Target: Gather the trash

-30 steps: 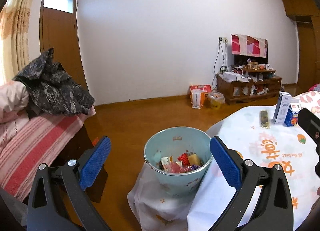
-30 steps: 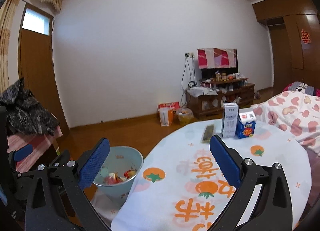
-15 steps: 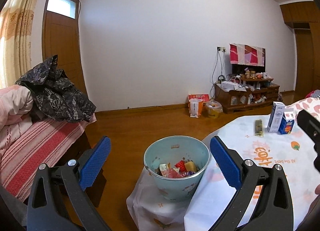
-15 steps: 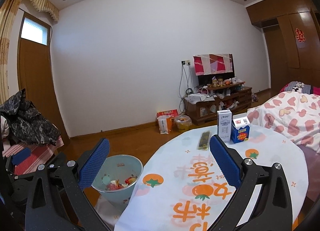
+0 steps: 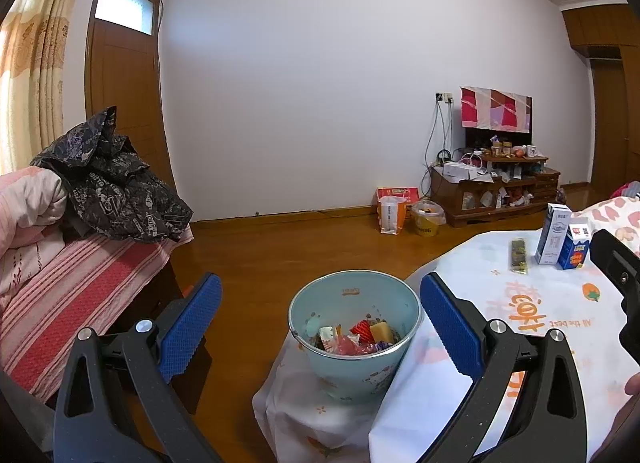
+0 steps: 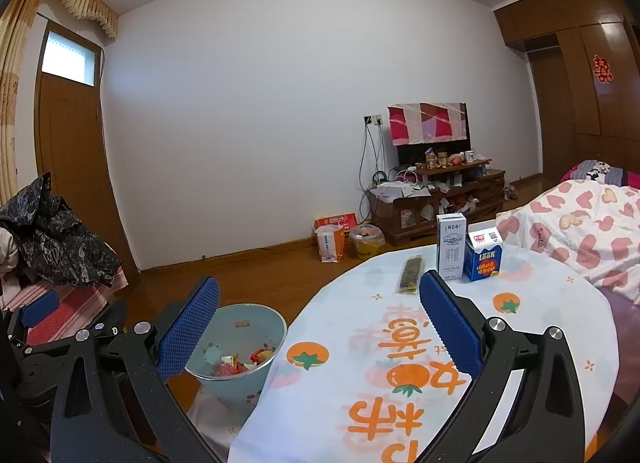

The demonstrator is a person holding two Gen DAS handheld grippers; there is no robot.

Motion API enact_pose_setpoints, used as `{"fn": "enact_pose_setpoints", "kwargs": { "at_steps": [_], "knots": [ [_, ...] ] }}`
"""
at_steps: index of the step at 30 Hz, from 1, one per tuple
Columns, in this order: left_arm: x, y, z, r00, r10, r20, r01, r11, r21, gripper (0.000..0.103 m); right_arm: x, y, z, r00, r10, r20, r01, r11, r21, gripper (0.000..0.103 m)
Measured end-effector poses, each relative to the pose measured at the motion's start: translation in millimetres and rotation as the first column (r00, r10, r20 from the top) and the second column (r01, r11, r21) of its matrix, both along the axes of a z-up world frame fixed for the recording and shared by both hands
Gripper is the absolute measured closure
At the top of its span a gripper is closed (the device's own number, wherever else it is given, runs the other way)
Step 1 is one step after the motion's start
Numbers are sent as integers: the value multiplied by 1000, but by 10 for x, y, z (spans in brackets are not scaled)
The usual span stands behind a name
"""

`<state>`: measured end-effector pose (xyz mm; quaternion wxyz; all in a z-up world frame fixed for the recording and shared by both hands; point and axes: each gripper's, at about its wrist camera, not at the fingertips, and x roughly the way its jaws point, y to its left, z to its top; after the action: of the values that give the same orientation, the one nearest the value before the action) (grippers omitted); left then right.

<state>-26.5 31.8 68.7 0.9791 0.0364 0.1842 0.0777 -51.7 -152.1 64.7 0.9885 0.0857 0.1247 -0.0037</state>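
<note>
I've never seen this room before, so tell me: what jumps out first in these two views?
The pale blue bin, half full of bright wrappers, stands at the table's left edge, framed by the open left tongs. On the orange-printed tablecloth ahead of the open right tongs, a white milk carton and a blue carton stand upright at the far side, a dark flat wrapper just left of them.

In the left wrist view our right gripper [image 5: 616, 287] is cut off by the picture's edge, so we cannot see its jaws there. The worktop [image 6: 540, 323] runs out of frame below. The bin [image 6: 256, 327] is partly hidden behind a blue pad. Wrappers in the bin [image 5: 354, 373] are too jumbled to name; the milk carton [image 6: 451, 247] print is too small.
</note>
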Motion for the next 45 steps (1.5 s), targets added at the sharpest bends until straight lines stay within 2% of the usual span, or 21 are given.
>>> {"fn": "enact_pose_setpoints", "kwargs": {
  "at_steps": [45],
  "knots": [
    [-11, 61, 6, 1000, 21, 6, -21, 1000, -9, 6, -19, 10, -24, 1000, 2, 2, -2, 1000, -4, 5]
  ]
}}
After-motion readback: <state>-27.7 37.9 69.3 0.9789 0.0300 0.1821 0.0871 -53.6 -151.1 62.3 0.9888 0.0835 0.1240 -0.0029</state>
